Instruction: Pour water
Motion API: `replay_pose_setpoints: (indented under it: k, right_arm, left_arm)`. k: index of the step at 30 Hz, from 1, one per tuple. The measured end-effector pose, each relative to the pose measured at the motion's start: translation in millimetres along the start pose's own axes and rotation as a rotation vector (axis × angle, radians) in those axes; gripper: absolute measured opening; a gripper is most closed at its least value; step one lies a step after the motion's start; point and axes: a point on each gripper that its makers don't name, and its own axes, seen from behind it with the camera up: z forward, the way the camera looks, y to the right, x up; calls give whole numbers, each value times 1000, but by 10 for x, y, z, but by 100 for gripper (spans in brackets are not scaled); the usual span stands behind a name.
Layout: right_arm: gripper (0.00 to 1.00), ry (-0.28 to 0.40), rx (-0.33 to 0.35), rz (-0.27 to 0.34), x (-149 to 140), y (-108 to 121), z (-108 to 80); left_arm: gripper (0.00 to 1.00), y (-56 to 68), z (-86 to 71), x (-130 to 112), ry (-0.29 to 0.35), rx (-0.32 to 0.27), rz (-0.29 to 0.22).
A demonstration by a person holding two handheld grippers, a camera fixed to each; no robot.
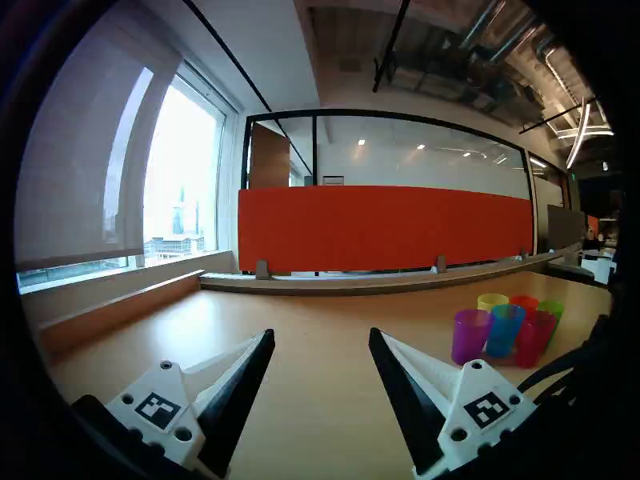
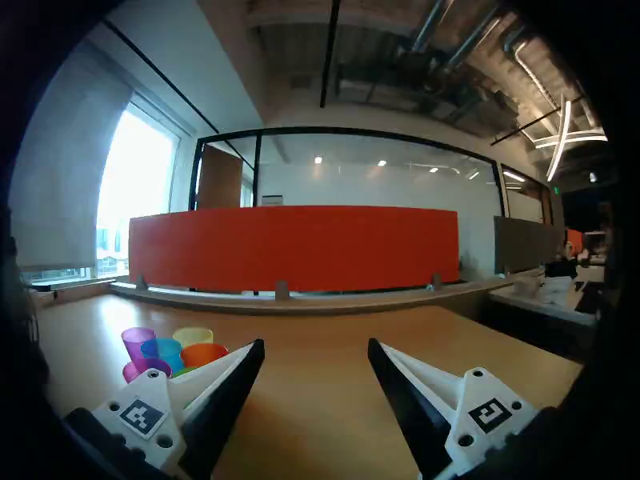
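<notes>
The left gripper (image 1: 320, 336) and right gripper (image 2: 316, 344) hover with jaws apart and empty, probably ready to grasp. The cups (image 1: 506, 328) stand bunched on the counter (image 1: 320, 384), at the left gripper's three o'clock.

Bright daylight from window (image 1: 180, 184), blown out; ceiling (image 1: 448, 48) dim; fisheye edges bent.

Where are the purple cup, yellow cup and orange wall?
purple cup (image 1: 470, 340), left gripper view, its side wall.
yellow cup (image 1: 491, 303), left gripper view, its rim.
orange wall (image 1: 384, 228), left gripper view, its middle.
</notes>
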Motion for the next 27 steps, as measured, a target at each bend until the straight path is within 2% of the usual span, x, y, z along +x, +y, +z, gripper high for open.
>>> replay_pose_setpoints:
  k: [5, 17, 27]
  right_arm:
    - [100, 2, 13, -12, 141, -27, 15]
    - [100, -15, 43, -20, 558, -103, 51]
    - [100, -14, 52, -35, 864, -63, 141]
  left_arm:
    - [87, 40, 27, 156, 6, -22, -10]
    - [87, 17, 143, 485, -4, -39, -16]
    - [87, 27, 220, 862, 1, -61, -17]
